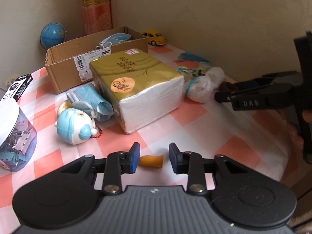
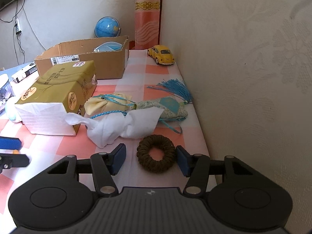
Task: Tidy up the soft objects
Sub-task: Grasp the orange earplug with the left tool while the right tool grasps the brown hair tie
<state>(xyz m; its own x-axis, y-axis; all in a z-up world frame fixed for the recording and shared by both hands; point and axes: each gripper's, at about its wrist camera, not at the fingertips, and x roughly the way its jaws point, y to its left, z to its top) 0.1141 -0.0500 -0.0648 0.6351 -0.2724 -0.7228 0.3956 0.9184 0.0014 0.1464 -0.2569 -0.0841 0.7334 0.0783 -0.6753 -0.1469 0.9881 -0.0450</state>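
Scrunchie [image 2: 156, 153] flat on the checked worktop [image 2: 136, 74], framed by the right claw [image 2: 151, 159]: pads open, one barely brushing it. Best squeeze squarely across the ring. Left claw [image 1: 154, 159] open beside an orange fingertip cover [image 1: 151, 161].

- Left gripper [image 1: 154, 157]: tilted downward, jaws apart, left pad touching a small orange piece, right pad clear.
- Right gripper [image 2: 150, 159]: tilted downward, jaws apart.
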